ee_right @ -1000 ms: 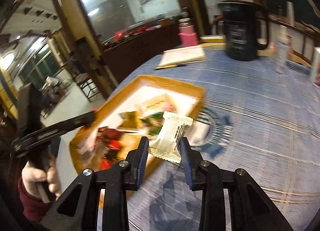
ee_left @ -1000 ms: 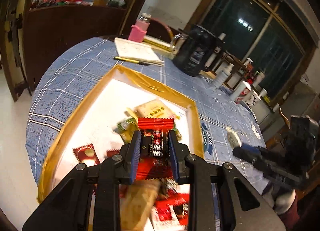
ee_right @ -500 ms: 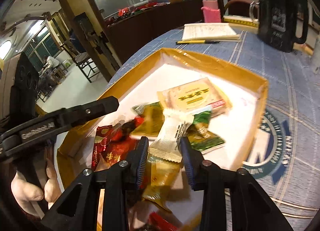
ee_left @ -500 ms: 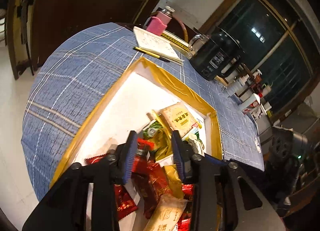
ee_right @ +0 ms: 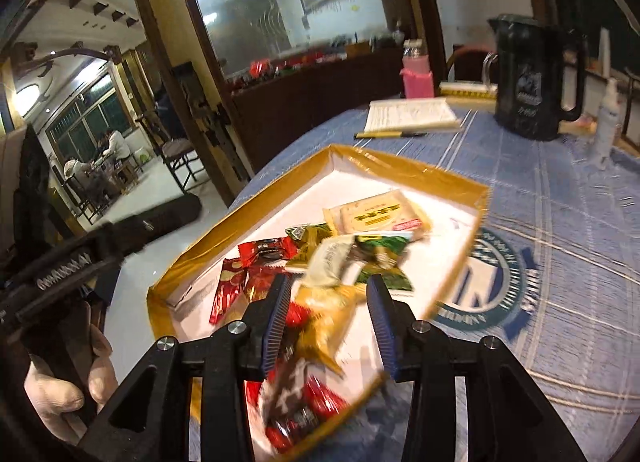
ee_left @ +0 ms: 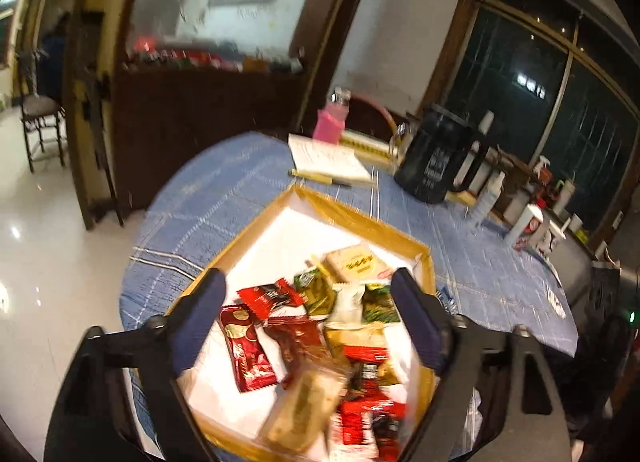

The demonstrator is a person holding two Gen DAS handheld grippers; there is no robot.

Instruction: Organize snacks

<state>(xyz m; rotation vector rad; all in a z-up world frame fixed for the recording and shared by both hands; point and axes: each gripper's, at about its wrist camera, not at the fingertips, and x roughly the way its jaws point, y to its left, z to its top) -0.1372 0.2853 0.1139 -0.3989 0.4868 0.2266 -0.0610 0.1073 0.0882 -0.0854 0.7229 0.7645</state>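
A shallow tray with a gold rim [ee_left: 360,217] [ee_right: 404,167] lies on the blue checked tablecloth and holds several snack packets. A red packet [ee_left: 272,296] [ee_right: 266,250], a white packet [ee_left: 348,302] [ee_right: 328,262], green packets [ee_left: 316,294] [ee_right: 384,252] and a pale yellow packet [ee_left: 354,264] [ee_right: 376,215] lie in it. My left gripper [ee_left: 312,322] is wide open and empty above the tray. My right gripper [ee_right: 330,326] is open and empty above the tray's near end; the white packet lies just beyond its fingertips.
A notepad [ee_left: 328,157] [ee_right: 412,113] with a yellow pen [ee_right: 388,134], a pink-sleeved bottle [ee_right: 416,73], a black jug [ee_left: 436,157] [ee_right: 528,77] and white bottles [ee_left: 528,221] stand at the table's far side. The left gripper shows in the right wrist view [ee_right: 100,246].
Both grippers opened: the left let go of the red packet and the right let go of the white packet, both now lying in the tray. Both grippers have drawn back and up.
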